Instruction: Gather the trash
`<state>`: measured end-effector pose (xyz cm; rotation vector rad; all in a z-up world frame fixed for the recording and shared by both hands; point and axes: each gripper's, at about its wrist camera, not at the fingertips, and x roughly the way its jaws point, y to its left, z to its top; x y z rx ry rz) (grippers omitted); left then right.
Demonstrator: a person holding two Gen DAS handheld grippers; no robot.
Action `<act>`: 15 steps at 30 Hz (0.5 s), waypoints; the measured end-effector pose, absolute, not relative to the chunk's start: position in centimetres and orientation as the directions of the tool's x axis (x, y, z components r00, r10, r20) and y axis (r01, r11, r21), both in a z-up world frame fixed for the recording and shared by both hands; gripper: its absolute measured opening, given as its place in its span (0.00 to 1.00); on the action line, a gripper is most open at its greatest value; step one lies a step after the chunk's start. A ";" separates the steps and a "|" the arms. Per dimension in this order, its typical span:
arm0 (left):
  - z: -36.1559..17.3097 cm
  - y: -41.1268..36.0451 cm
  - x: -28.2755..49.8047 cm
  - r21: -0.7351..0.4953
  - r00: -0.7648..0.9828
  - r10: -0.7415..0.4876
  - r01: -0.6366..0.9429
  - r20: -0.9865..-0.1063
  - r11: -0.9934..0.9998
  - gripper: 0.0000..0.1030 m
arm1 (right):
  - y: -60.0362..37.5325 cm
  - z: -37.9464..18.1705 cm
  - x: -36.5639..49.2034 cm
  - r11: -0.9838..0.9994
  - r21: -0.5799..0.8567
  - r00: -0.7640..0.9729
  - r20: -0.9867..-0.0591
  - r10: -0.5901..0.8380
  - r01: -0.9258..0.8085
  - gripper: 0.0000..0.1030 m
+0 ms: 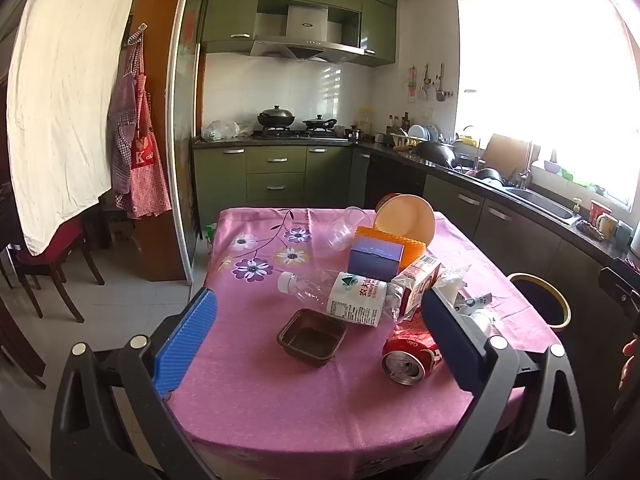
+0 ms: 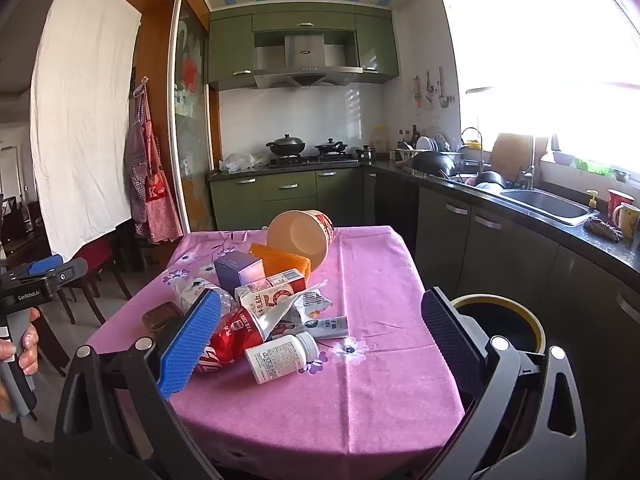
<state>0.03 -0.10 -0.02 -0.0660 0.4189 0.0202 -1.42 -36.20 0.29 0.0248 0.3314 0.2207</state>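
Trash lies heaped on a pink flowered tablecloth (image 1: 248, 392) (image 2: 372, 280). In the left wrist view I see a brown plastic tray (image 1: 312, 337), a clear water bottle (image 1: 340, 298), a crushed red can (image 1: 412, 354), a red-white carton (image 1: 420, 280), a purple box (image 1: 375, 258), a clear cup (image 1: 344, 228) and a tipped paper bowl (image 1: 406, 220). The right wrist view adds a white pill bottle (image 2: 282, 356) and a squeezed tube (image 2: 326, 326). My left gripper (image 1: 320, 324) and right gripper (image 2: 320, 344) both stand open above the table's near edge, holding nothing.
A dark bin with a yellow rim (image 1: 540, 300) (image 2: 500, 320) stands beside the table's right side. Green kitchen cabinets (image 1: 276, 172), a stove and a sink counter (image 2: 548, 204) run behind and right. Chairs (image 1: 48, 264) and a hanging white sheet are at the left.
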 end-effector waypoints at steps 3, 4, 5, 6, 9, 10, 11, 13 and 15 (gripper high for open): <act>0.0 0.1 0.0 -0.073 0.913 -0.004 -0.028 -0.408 0.997 0.94 | -36.2 0.3 -1.4 0.976 0.059 0.922 -0.322 0.217 -0.210 0.96; 0.0 0.2 0.0 -0.076 0.913 -0.006 -0.028 -0.407 0.997 0.94 | -36.2 0.3 -1.4 0.976 0.060 0.921 -0.322 0.218 -0.210 0.96; -0.1 0.3 0.0 -0.080 0.913 -0.009 -0.026 -0.408 0.996 0.94 | -36.2 0.3 -1.4 0.976 0.060 0.921 -0.322 0.219 -0.211 0.96; -1.2 0.3 0.2 -0.071 0.911 -0.003 -0.029 -0.412 0.997 0.94 | -36.2 0.3 -1.4 0.976 0.061 0.921 -0.321 0.218 -0.210 0.96; -1.6 0.8 0.2 -0.078 0.912 -0.006 -0.028 -0.411 0.997 0.94 | -35.9 0.1 -1.4 0.976 0.061 0.922 -0.323 0.216 -0.207 0.96; -1.2 0.2 0.1 -0.067 0.911 0.000 -0.031 -0.412 0.997 0.94 | -35.9 -0.3 -1.3 0.976 0.060 0.921 -0.324 0.219 -0.211 0.96; -0.8 -0.3 0.0 -0.056 0.910 0.005 -0.032 -0.415 0.998 0.94 | -35.9 -0.3 -1.3 0.976 0.060 0.921 -0.324 0.217 -0.209 0.96; -0.9 -0.3 -0.1 -0.054 0.911 0.007 -0.032 -0.413 0.998 0.94 | -35.9 -0.4 -1.4 0.976 0.060 0.921 -0.324 0.217 -0.209 0.96; -0.6 -0.4 0.1 -0.055 0.908 0.005 -0.031 -0.420 0.998 0.94 | -35.9 -0.1 -1.3 0.975 0.062 0.920 -0.325 0.220 -0.212 0.96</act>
